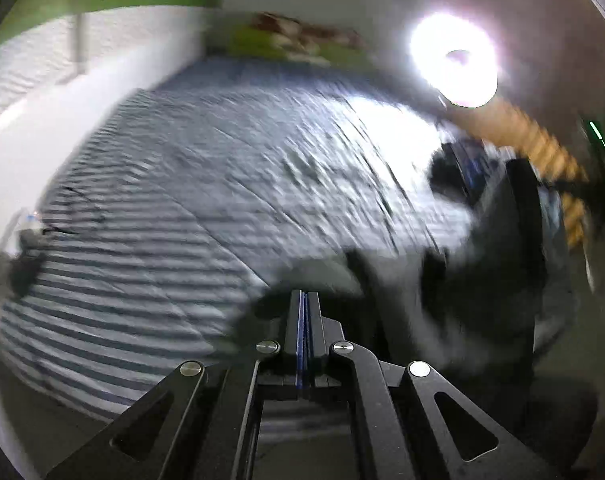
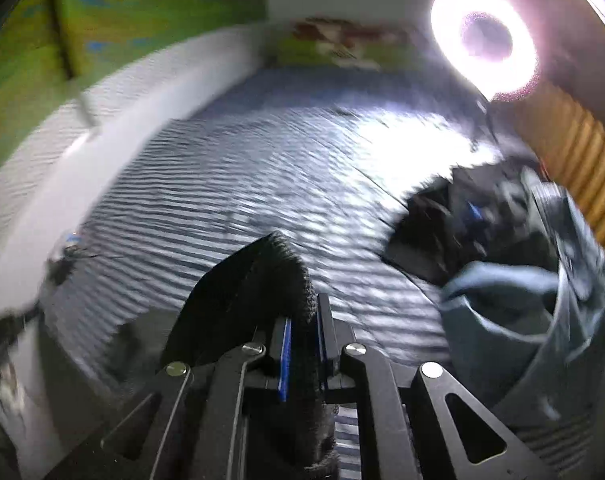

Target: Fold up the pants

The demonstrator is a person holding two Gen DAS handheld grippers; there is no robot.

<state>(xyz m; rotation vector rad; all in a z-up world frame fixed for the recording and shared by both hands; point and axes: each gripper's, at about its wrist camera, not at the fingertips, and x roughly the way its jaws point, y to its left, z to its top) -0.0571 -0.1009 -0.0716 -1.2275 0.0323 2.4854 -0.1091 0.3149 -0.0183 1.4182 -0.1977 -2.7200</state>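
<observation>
The black fuzzy pants (image 2: 258,280) rise in a fold from my right gripper (image 2: 302,312), which is shut on the cloth; the fabric fills the gap between its blue pads and hangs down behind them. Both grippers hover over a bed with a blue and white striped sheet (image 2: 230,184). In the left wrist view my left gripper (image 1: 304,300) has its pads pressed flat together. Dark blurred cloth (image 1: 454,292) lies right at and to the right of its tips; whether any of it is pinched is hidden by the blur.
A grey-blue basket (image 2: 514,320) with dark clothes stands at the right of the bed. A bright ring light (image 2: 484,38) glares at the upper right beside orange slats (image 2: 582,160). A white ledge (image 2: 62,168) and green wall border the left.
</observation>
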